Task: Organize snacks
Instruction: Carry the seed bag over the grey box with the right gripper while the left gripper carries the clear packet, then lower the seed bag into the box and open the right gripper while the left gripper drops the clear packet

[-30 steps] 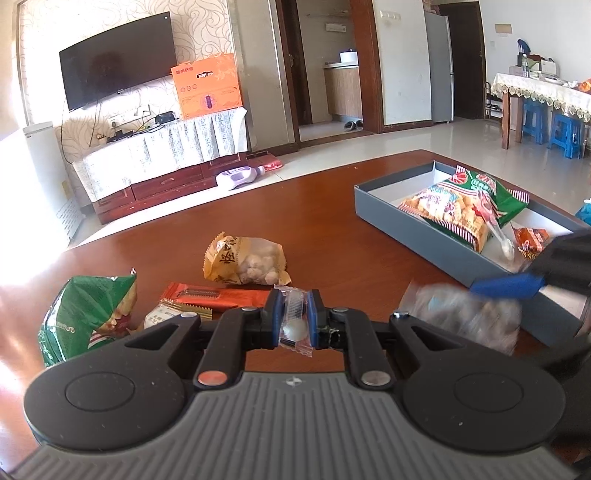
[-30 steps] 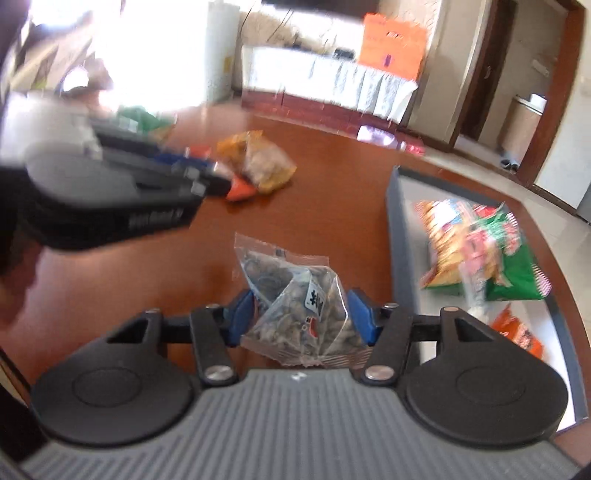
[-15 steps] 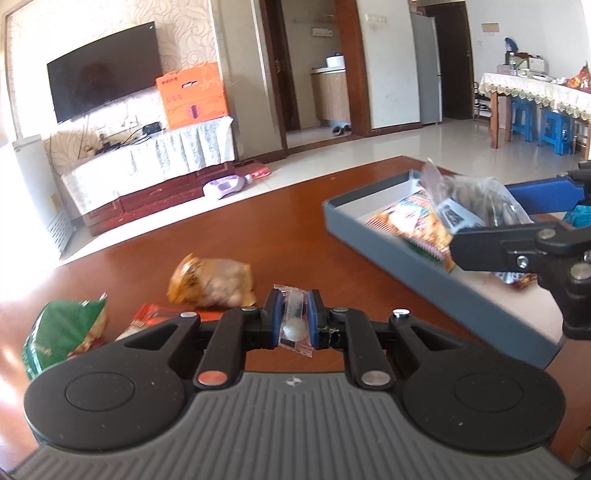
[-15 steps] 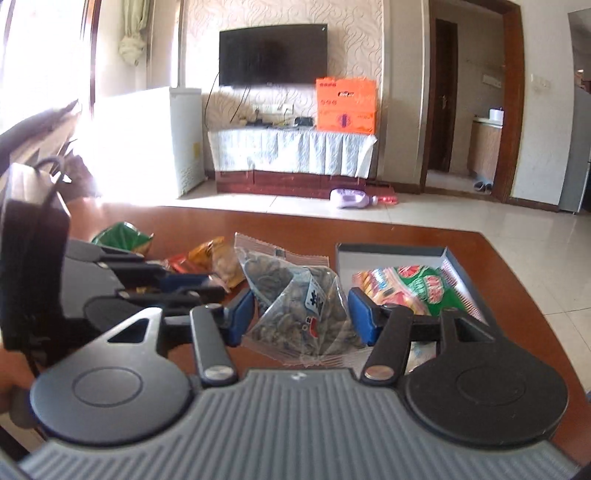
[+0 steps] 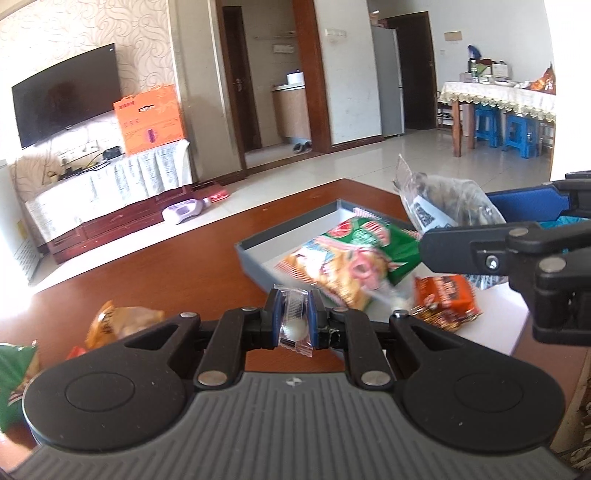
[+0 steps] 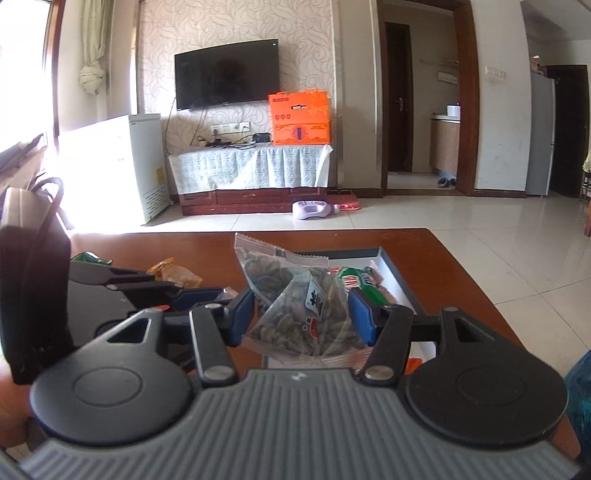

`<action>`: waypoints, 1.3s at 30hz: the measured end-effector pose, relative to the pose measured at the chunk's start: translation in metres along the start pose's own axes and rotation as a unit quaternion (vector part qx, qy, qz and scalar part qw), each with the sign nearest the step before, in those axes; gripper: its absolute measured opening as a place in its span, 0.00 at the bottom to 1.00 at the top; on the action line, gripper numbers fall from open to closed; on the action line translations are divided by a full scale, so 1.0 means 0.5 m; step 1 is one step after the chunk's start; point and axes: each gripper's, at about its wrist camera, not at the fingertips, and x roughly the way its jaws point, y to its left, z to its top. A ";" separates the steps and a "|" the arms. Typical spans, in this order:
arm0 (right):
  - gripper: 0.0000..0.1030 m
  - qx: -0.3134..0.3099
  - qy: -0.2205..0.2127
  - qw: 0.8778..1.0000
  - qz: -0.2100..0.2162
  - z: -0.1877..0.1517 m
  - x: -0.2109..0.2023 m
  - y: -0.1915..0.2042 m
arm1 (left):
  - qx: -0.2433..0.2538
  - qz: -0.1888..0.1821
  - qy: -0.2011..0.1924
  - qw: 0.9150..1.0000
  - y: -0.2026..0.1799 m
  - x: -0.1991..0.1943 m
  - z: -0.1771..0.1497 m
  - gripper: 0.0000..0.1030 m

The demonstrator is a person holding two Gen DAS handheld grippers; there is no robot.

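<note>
Right hand-held gripper (image 6: 301,314) clamps the seed bag (image 6: 295,306) above the tray (image 5: 255,254) — nearer; left hand-held gripper (image 5: 293,323) pinches a candy (image 5: 293,325) short of it.

A wall papered in a cream swirl pattern (image 6: 229,22) is seen, on which a dark flat television (image 6: 226,74) is mounted above a low wooden cabinet (image 6: 255,195) draped with a pale cloth (image 6: 251,166), an orange carton (image 6: 300,118) being set on its right end. The floor is laid with glossy pale tiles (image 6: 461,229), and dark wood door frames (image 6: 467,96) are noted on the right. Strong daylight is admitted at the left beside a tied curtain (image 6: 92,48), where a white appliance (image 6: 144,166) is placed.
</note>
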 end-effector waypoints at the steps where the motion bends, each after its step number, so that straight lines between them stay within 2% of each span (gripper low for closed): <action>1: 0.57 0.003 -0.002 1.000 -0.004 -0.001 -0.003 -0.005 | 0.000 -0.003 -0.001 1.000 -0.008 0.003 0.002 0.17; 17: 0.57 0.042 -0.023 0.998 -0.044 -0.005 -0.008 -0.067 | -0.004 -0.058 0.003 0.998 -0.097 0.076 0.030 0.17; 29: 0.57 0.068 -0.008 0.996 -0.061 -0.021 0.015 -0.111 | 0.013 -0.100 0.004 0.995 -0.155 0.154 0.043 0.17; 39: 0.57 0.080 0.003 0.995 -0.060 -0.029 0.021 -0.118 | 0.008 -0.119 0.004 0.993 -0.170 0.169 0.045 0.18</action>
